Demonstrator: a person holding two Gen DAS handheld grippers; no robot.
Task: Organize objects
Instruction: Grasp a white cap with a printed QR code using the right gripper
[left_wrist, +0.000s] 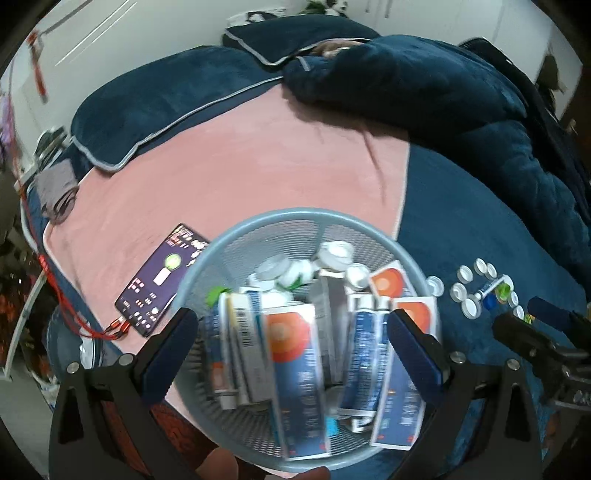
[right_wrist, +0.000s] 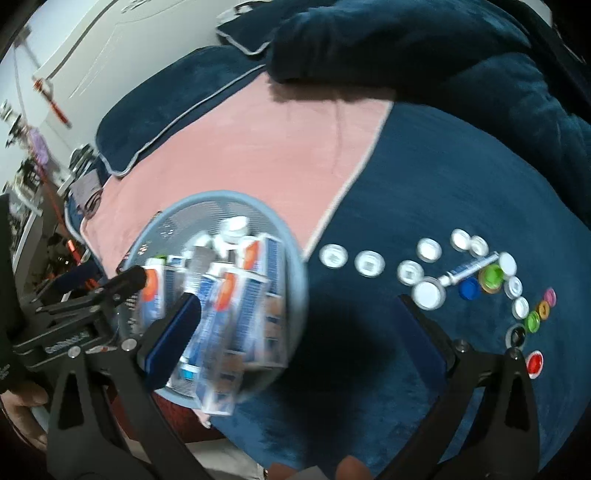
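While my left claw (left_wrist: 291, 332) hangs spread wide over the mesh basket (left_wrist: 236, 236), pinching nothing, my right claw (right_wrist: 299, 314) is likewise spread and empty above the dark blue blanket (right_wrist: 443, 177). Boxes (left_wrist: 291, 354) stand packed in the basket with some white caps (left_wrist: 336, 253) behind them, so I judge the sorting is well along and what remains is the loose lot on the blanket to my right: a row of white caps (right_wrist: 370, 263), a small tube (right_wrist: 471, 271), and coloured caps, green (right_wrist: 491, 277), blue (right_wrist: 470, 288) and red (right_wrist: 534, 363). A phone (left_wrist: 159, 280) lies on the pink sheet (left_wrist: 258, 158) beside the basket. My next move, I think, is to swing the right claw over one cap, drop low and close on its rim; these are shallow and could slip on soft fabric.
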